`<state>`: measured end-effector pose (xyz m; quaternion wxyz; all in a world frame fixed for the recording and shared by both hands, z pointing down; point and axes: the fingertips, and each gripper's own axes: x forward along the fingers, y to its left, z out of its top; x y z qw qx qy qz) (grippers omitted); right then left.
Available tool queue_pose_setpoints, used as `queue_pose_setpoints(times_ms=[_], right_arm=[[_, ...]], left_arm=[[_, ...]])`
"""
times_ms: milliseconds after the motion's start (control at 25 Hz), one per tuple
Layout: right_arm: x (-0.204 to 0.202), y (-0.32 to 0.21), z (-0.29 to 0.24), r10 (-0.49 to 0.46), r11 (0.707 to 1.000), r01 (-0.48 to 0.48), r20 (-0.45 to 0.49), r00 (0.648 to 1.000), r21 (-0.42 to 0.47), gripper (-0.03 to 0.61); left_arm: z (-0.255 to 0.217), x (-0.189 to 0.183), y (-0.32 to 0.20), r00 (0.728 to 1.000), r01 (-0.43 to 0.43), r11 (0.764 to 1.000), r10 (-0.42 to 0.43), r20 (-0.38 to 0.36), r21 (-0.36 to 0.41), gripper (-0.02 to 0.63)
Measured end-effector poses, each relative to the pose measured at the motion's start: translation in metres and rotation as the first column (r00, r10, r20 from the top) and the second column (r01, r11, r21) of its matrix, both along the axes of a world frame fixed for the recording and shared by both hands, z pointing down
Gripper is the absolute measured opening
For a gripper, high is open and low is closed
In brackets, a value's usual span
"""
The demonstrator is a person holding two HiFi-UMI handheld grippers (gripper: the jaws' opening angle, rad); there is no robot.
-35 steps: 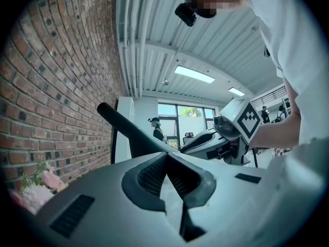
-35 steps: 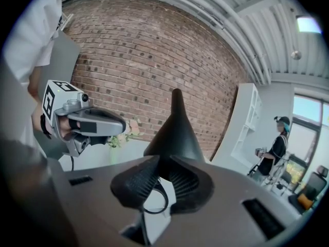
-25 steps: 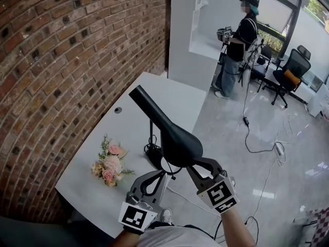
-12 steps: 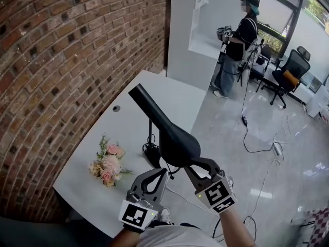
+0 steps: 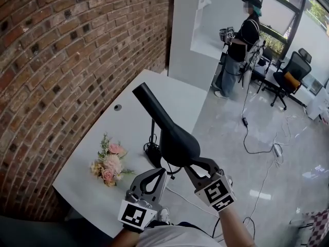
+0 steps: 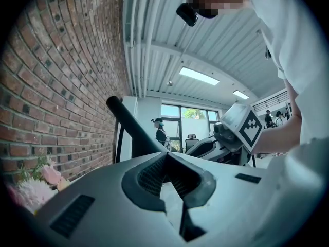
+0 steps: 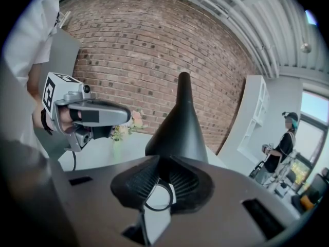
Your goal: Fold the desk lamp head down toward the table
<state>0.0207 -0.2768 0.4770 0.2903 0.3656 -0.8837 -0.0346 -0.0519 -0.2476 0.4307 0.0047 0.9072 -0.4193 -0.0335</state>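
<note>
A black desk lamp stands on the white table (image 5: 131,112), with its base (image 5: 152,151) near the table's right edge and a thin stem (image 5: 151,130) above it. Its cone-shaped head (image 5: 175,138) tilts, narrow end up and to the left, wide end toward me. My right gripper (image 5: 191,164) is shut on the wide end's rim. In the right gripper view the lamp head (image 7: 180,127) rises straight out from between the jaws of the right gripper (image 7: 159,176). My left gripper (image 5: 162,172) is shut just below the rim, tips together; I cannot tell whether it touches the lamp head (image 6: 128,125).
A small bouquet of pink flowers (image 5: 109,163) lies on the table's left part beside the brick wall (image 5: 61,60). Another person (image 5: 241,40) stands far back on the shiny floor. An office chair (image 5: 290,73) and a floor cable (image 5: 252,138) are at the right.
Hardly anything: the head view has shifted slightly. Both grippers and the lamp head keep the same pose.
</note>
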Motion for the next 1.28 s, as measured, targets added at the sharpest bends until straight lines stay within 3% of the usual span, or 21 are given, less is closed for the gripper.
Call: queue_pose_setpoints(times_ms=[1280], right_arm=[[-0.018,-0.015,0.026,-0.009,0.999,0.009,0.017,1.000,-0.048,0.067]], left_arm=[[0.008,-0.010,-0.009,1.000,0.008,1.000,-0.007,0.019,-0.011,0.008]])
